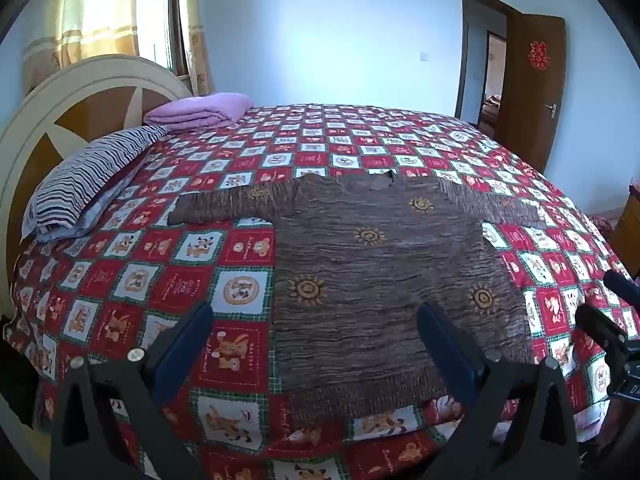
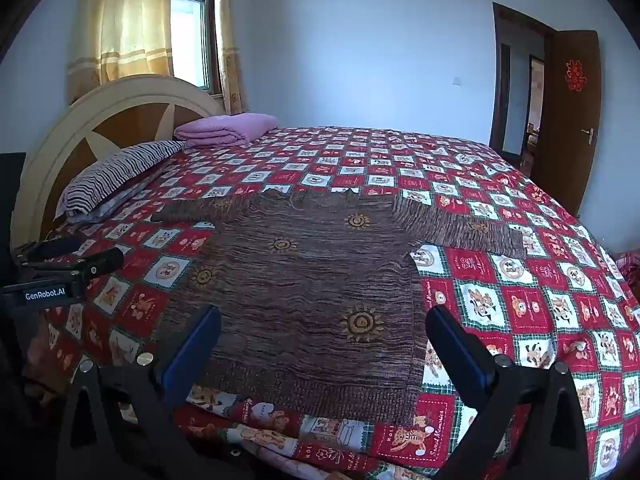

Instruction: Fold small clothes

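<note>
A brown long-sleeved sweater (image 1: 372, 264) with gold sun motifs lies flat on the bed, hem toward me, both sleeves spread sideways. It also shows in the right wrist view (image 2: 316, 280). My left gripper (image 1: 316, 316) is open and empty, hovering over the sweater's lower left part near the hem. My right gripper (image 2: 324, 320) is open and empty, over the sweater's lower right part. The right gripper shows at the right edge of the left wrist view (image 1: 608, 320); the left gripper shows at the left edge of the right wrist view (image 2: 68, 264).
The bed has a red checked quilt (image 1: 192, 264) with cartoon squares. A striped pillow (image 1: 88, 184) and a folded purple blanket (image 1: 200, 110) lie by the round headboard (image 1: 48, 120) at the left. A brown door (image 1: 532, 88) stands open at the far right.
</note>
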The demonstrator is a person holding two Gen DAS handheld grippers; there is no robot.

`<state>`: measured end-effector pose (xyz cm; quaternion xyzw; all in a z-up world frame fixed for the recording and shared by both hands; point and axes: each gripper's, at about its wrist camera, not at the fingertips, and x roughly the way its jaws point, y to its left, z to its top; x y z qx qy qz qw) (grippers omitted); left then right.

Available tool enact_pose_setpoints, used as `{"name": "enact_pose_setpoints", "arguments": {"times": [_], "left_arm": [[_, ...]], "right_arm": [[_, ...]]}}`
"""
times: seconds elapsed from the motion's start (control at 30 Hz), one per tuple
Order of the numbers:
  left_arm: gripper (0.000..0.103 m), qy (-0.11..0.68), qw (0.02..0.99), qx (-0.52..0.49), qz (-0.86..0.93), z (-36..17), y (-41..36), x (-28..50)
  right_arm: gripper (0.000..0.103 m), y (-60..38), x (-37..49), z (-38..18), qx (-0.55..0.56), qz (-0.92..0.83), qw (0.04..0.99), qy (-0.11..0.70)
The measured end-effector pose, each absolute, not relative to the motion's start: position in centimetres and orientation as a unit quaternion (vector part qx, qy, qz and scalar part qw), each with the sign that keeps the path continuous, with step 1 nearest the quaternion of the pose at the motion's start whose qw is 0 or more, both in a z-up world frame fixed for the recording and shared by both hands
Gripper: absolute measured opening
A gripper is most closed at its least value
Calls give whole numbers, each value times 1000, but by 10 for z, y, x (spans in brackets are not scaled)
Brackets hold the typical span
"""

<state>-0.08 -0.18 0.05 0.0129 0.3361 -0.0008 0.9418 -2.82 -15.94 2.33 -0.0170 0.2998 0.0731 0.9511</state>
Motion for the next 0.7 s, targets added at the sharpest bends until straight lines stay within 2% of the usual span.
{"name": "enact_pose_setpoints", "arguments": {"times": [0.7], "left_arm": [[103, 333, 943, -1, 14, 1, 10, 3]], "right_arm": [[102, -160, -26, 15, -22, 69, 950, 303]]}}
